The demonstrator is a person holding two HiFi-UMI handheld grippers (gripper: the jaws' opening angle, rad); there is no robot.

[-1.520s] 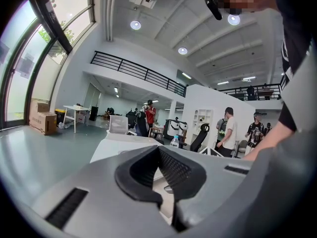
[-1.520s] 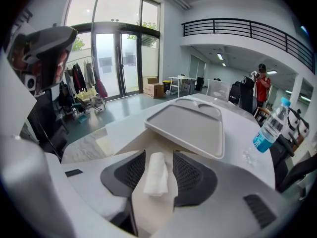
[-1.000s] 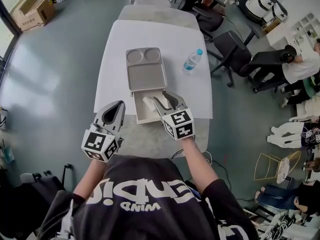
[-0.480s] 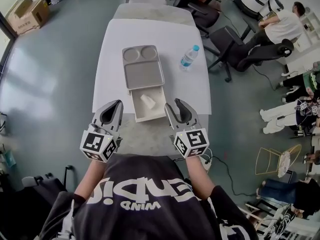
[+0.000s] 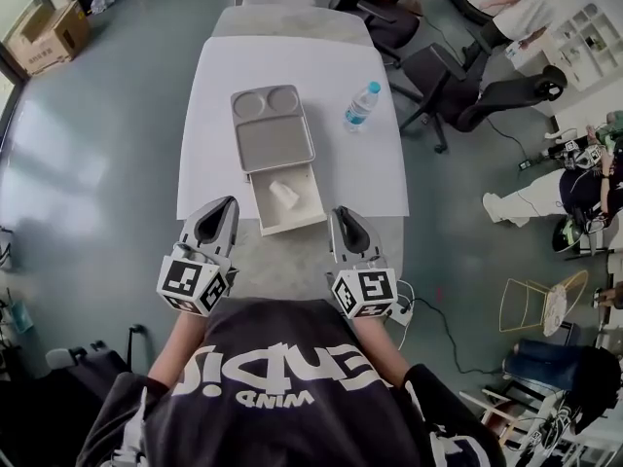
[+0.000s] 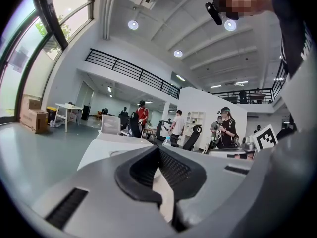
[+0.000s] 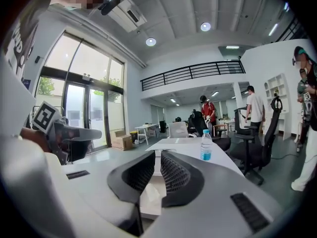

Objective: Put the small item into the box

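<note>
1. The right gripper (image 5: 343, 214) hangs just on the near right side of the open white rectangular box (image 5: 298, 214). Its dark ribbed jaws are closing, with only a narrow slit between them and nothing inside it.
2. The left gripper (image 5: 229, 203) hangs just on the near left side of the box, level with the right one. Its jaws are pressed together at the tips and hold nothing.
3. Each gripper carries its cube of black-and-white square markers at the end nearer the person, whose arms reach out of a black printed shirt (image 5: 263, 387).
4. The small white item (image 5: 284, 193) lies inside the box, near its middle, clear of both grippers.
5. The box sits at the near edge of the white rectangular tabletop (image 5: 292, 66), with one near corner jutting over the grey surface (image 5: 282, 266) beneath the grippers.
6. A grey moulded tray with two round hollows (image 5: 273, 134) lies against the far side of the box.
7. A clear plastic water bottle with a blue cap (image 5: 358, 107) lies on the tabletop beyond the box, to the right, apart from the tray.
8. Black office chairs (image 5: 443, 71) stand farther off to the right of the box, past the table.
</note>
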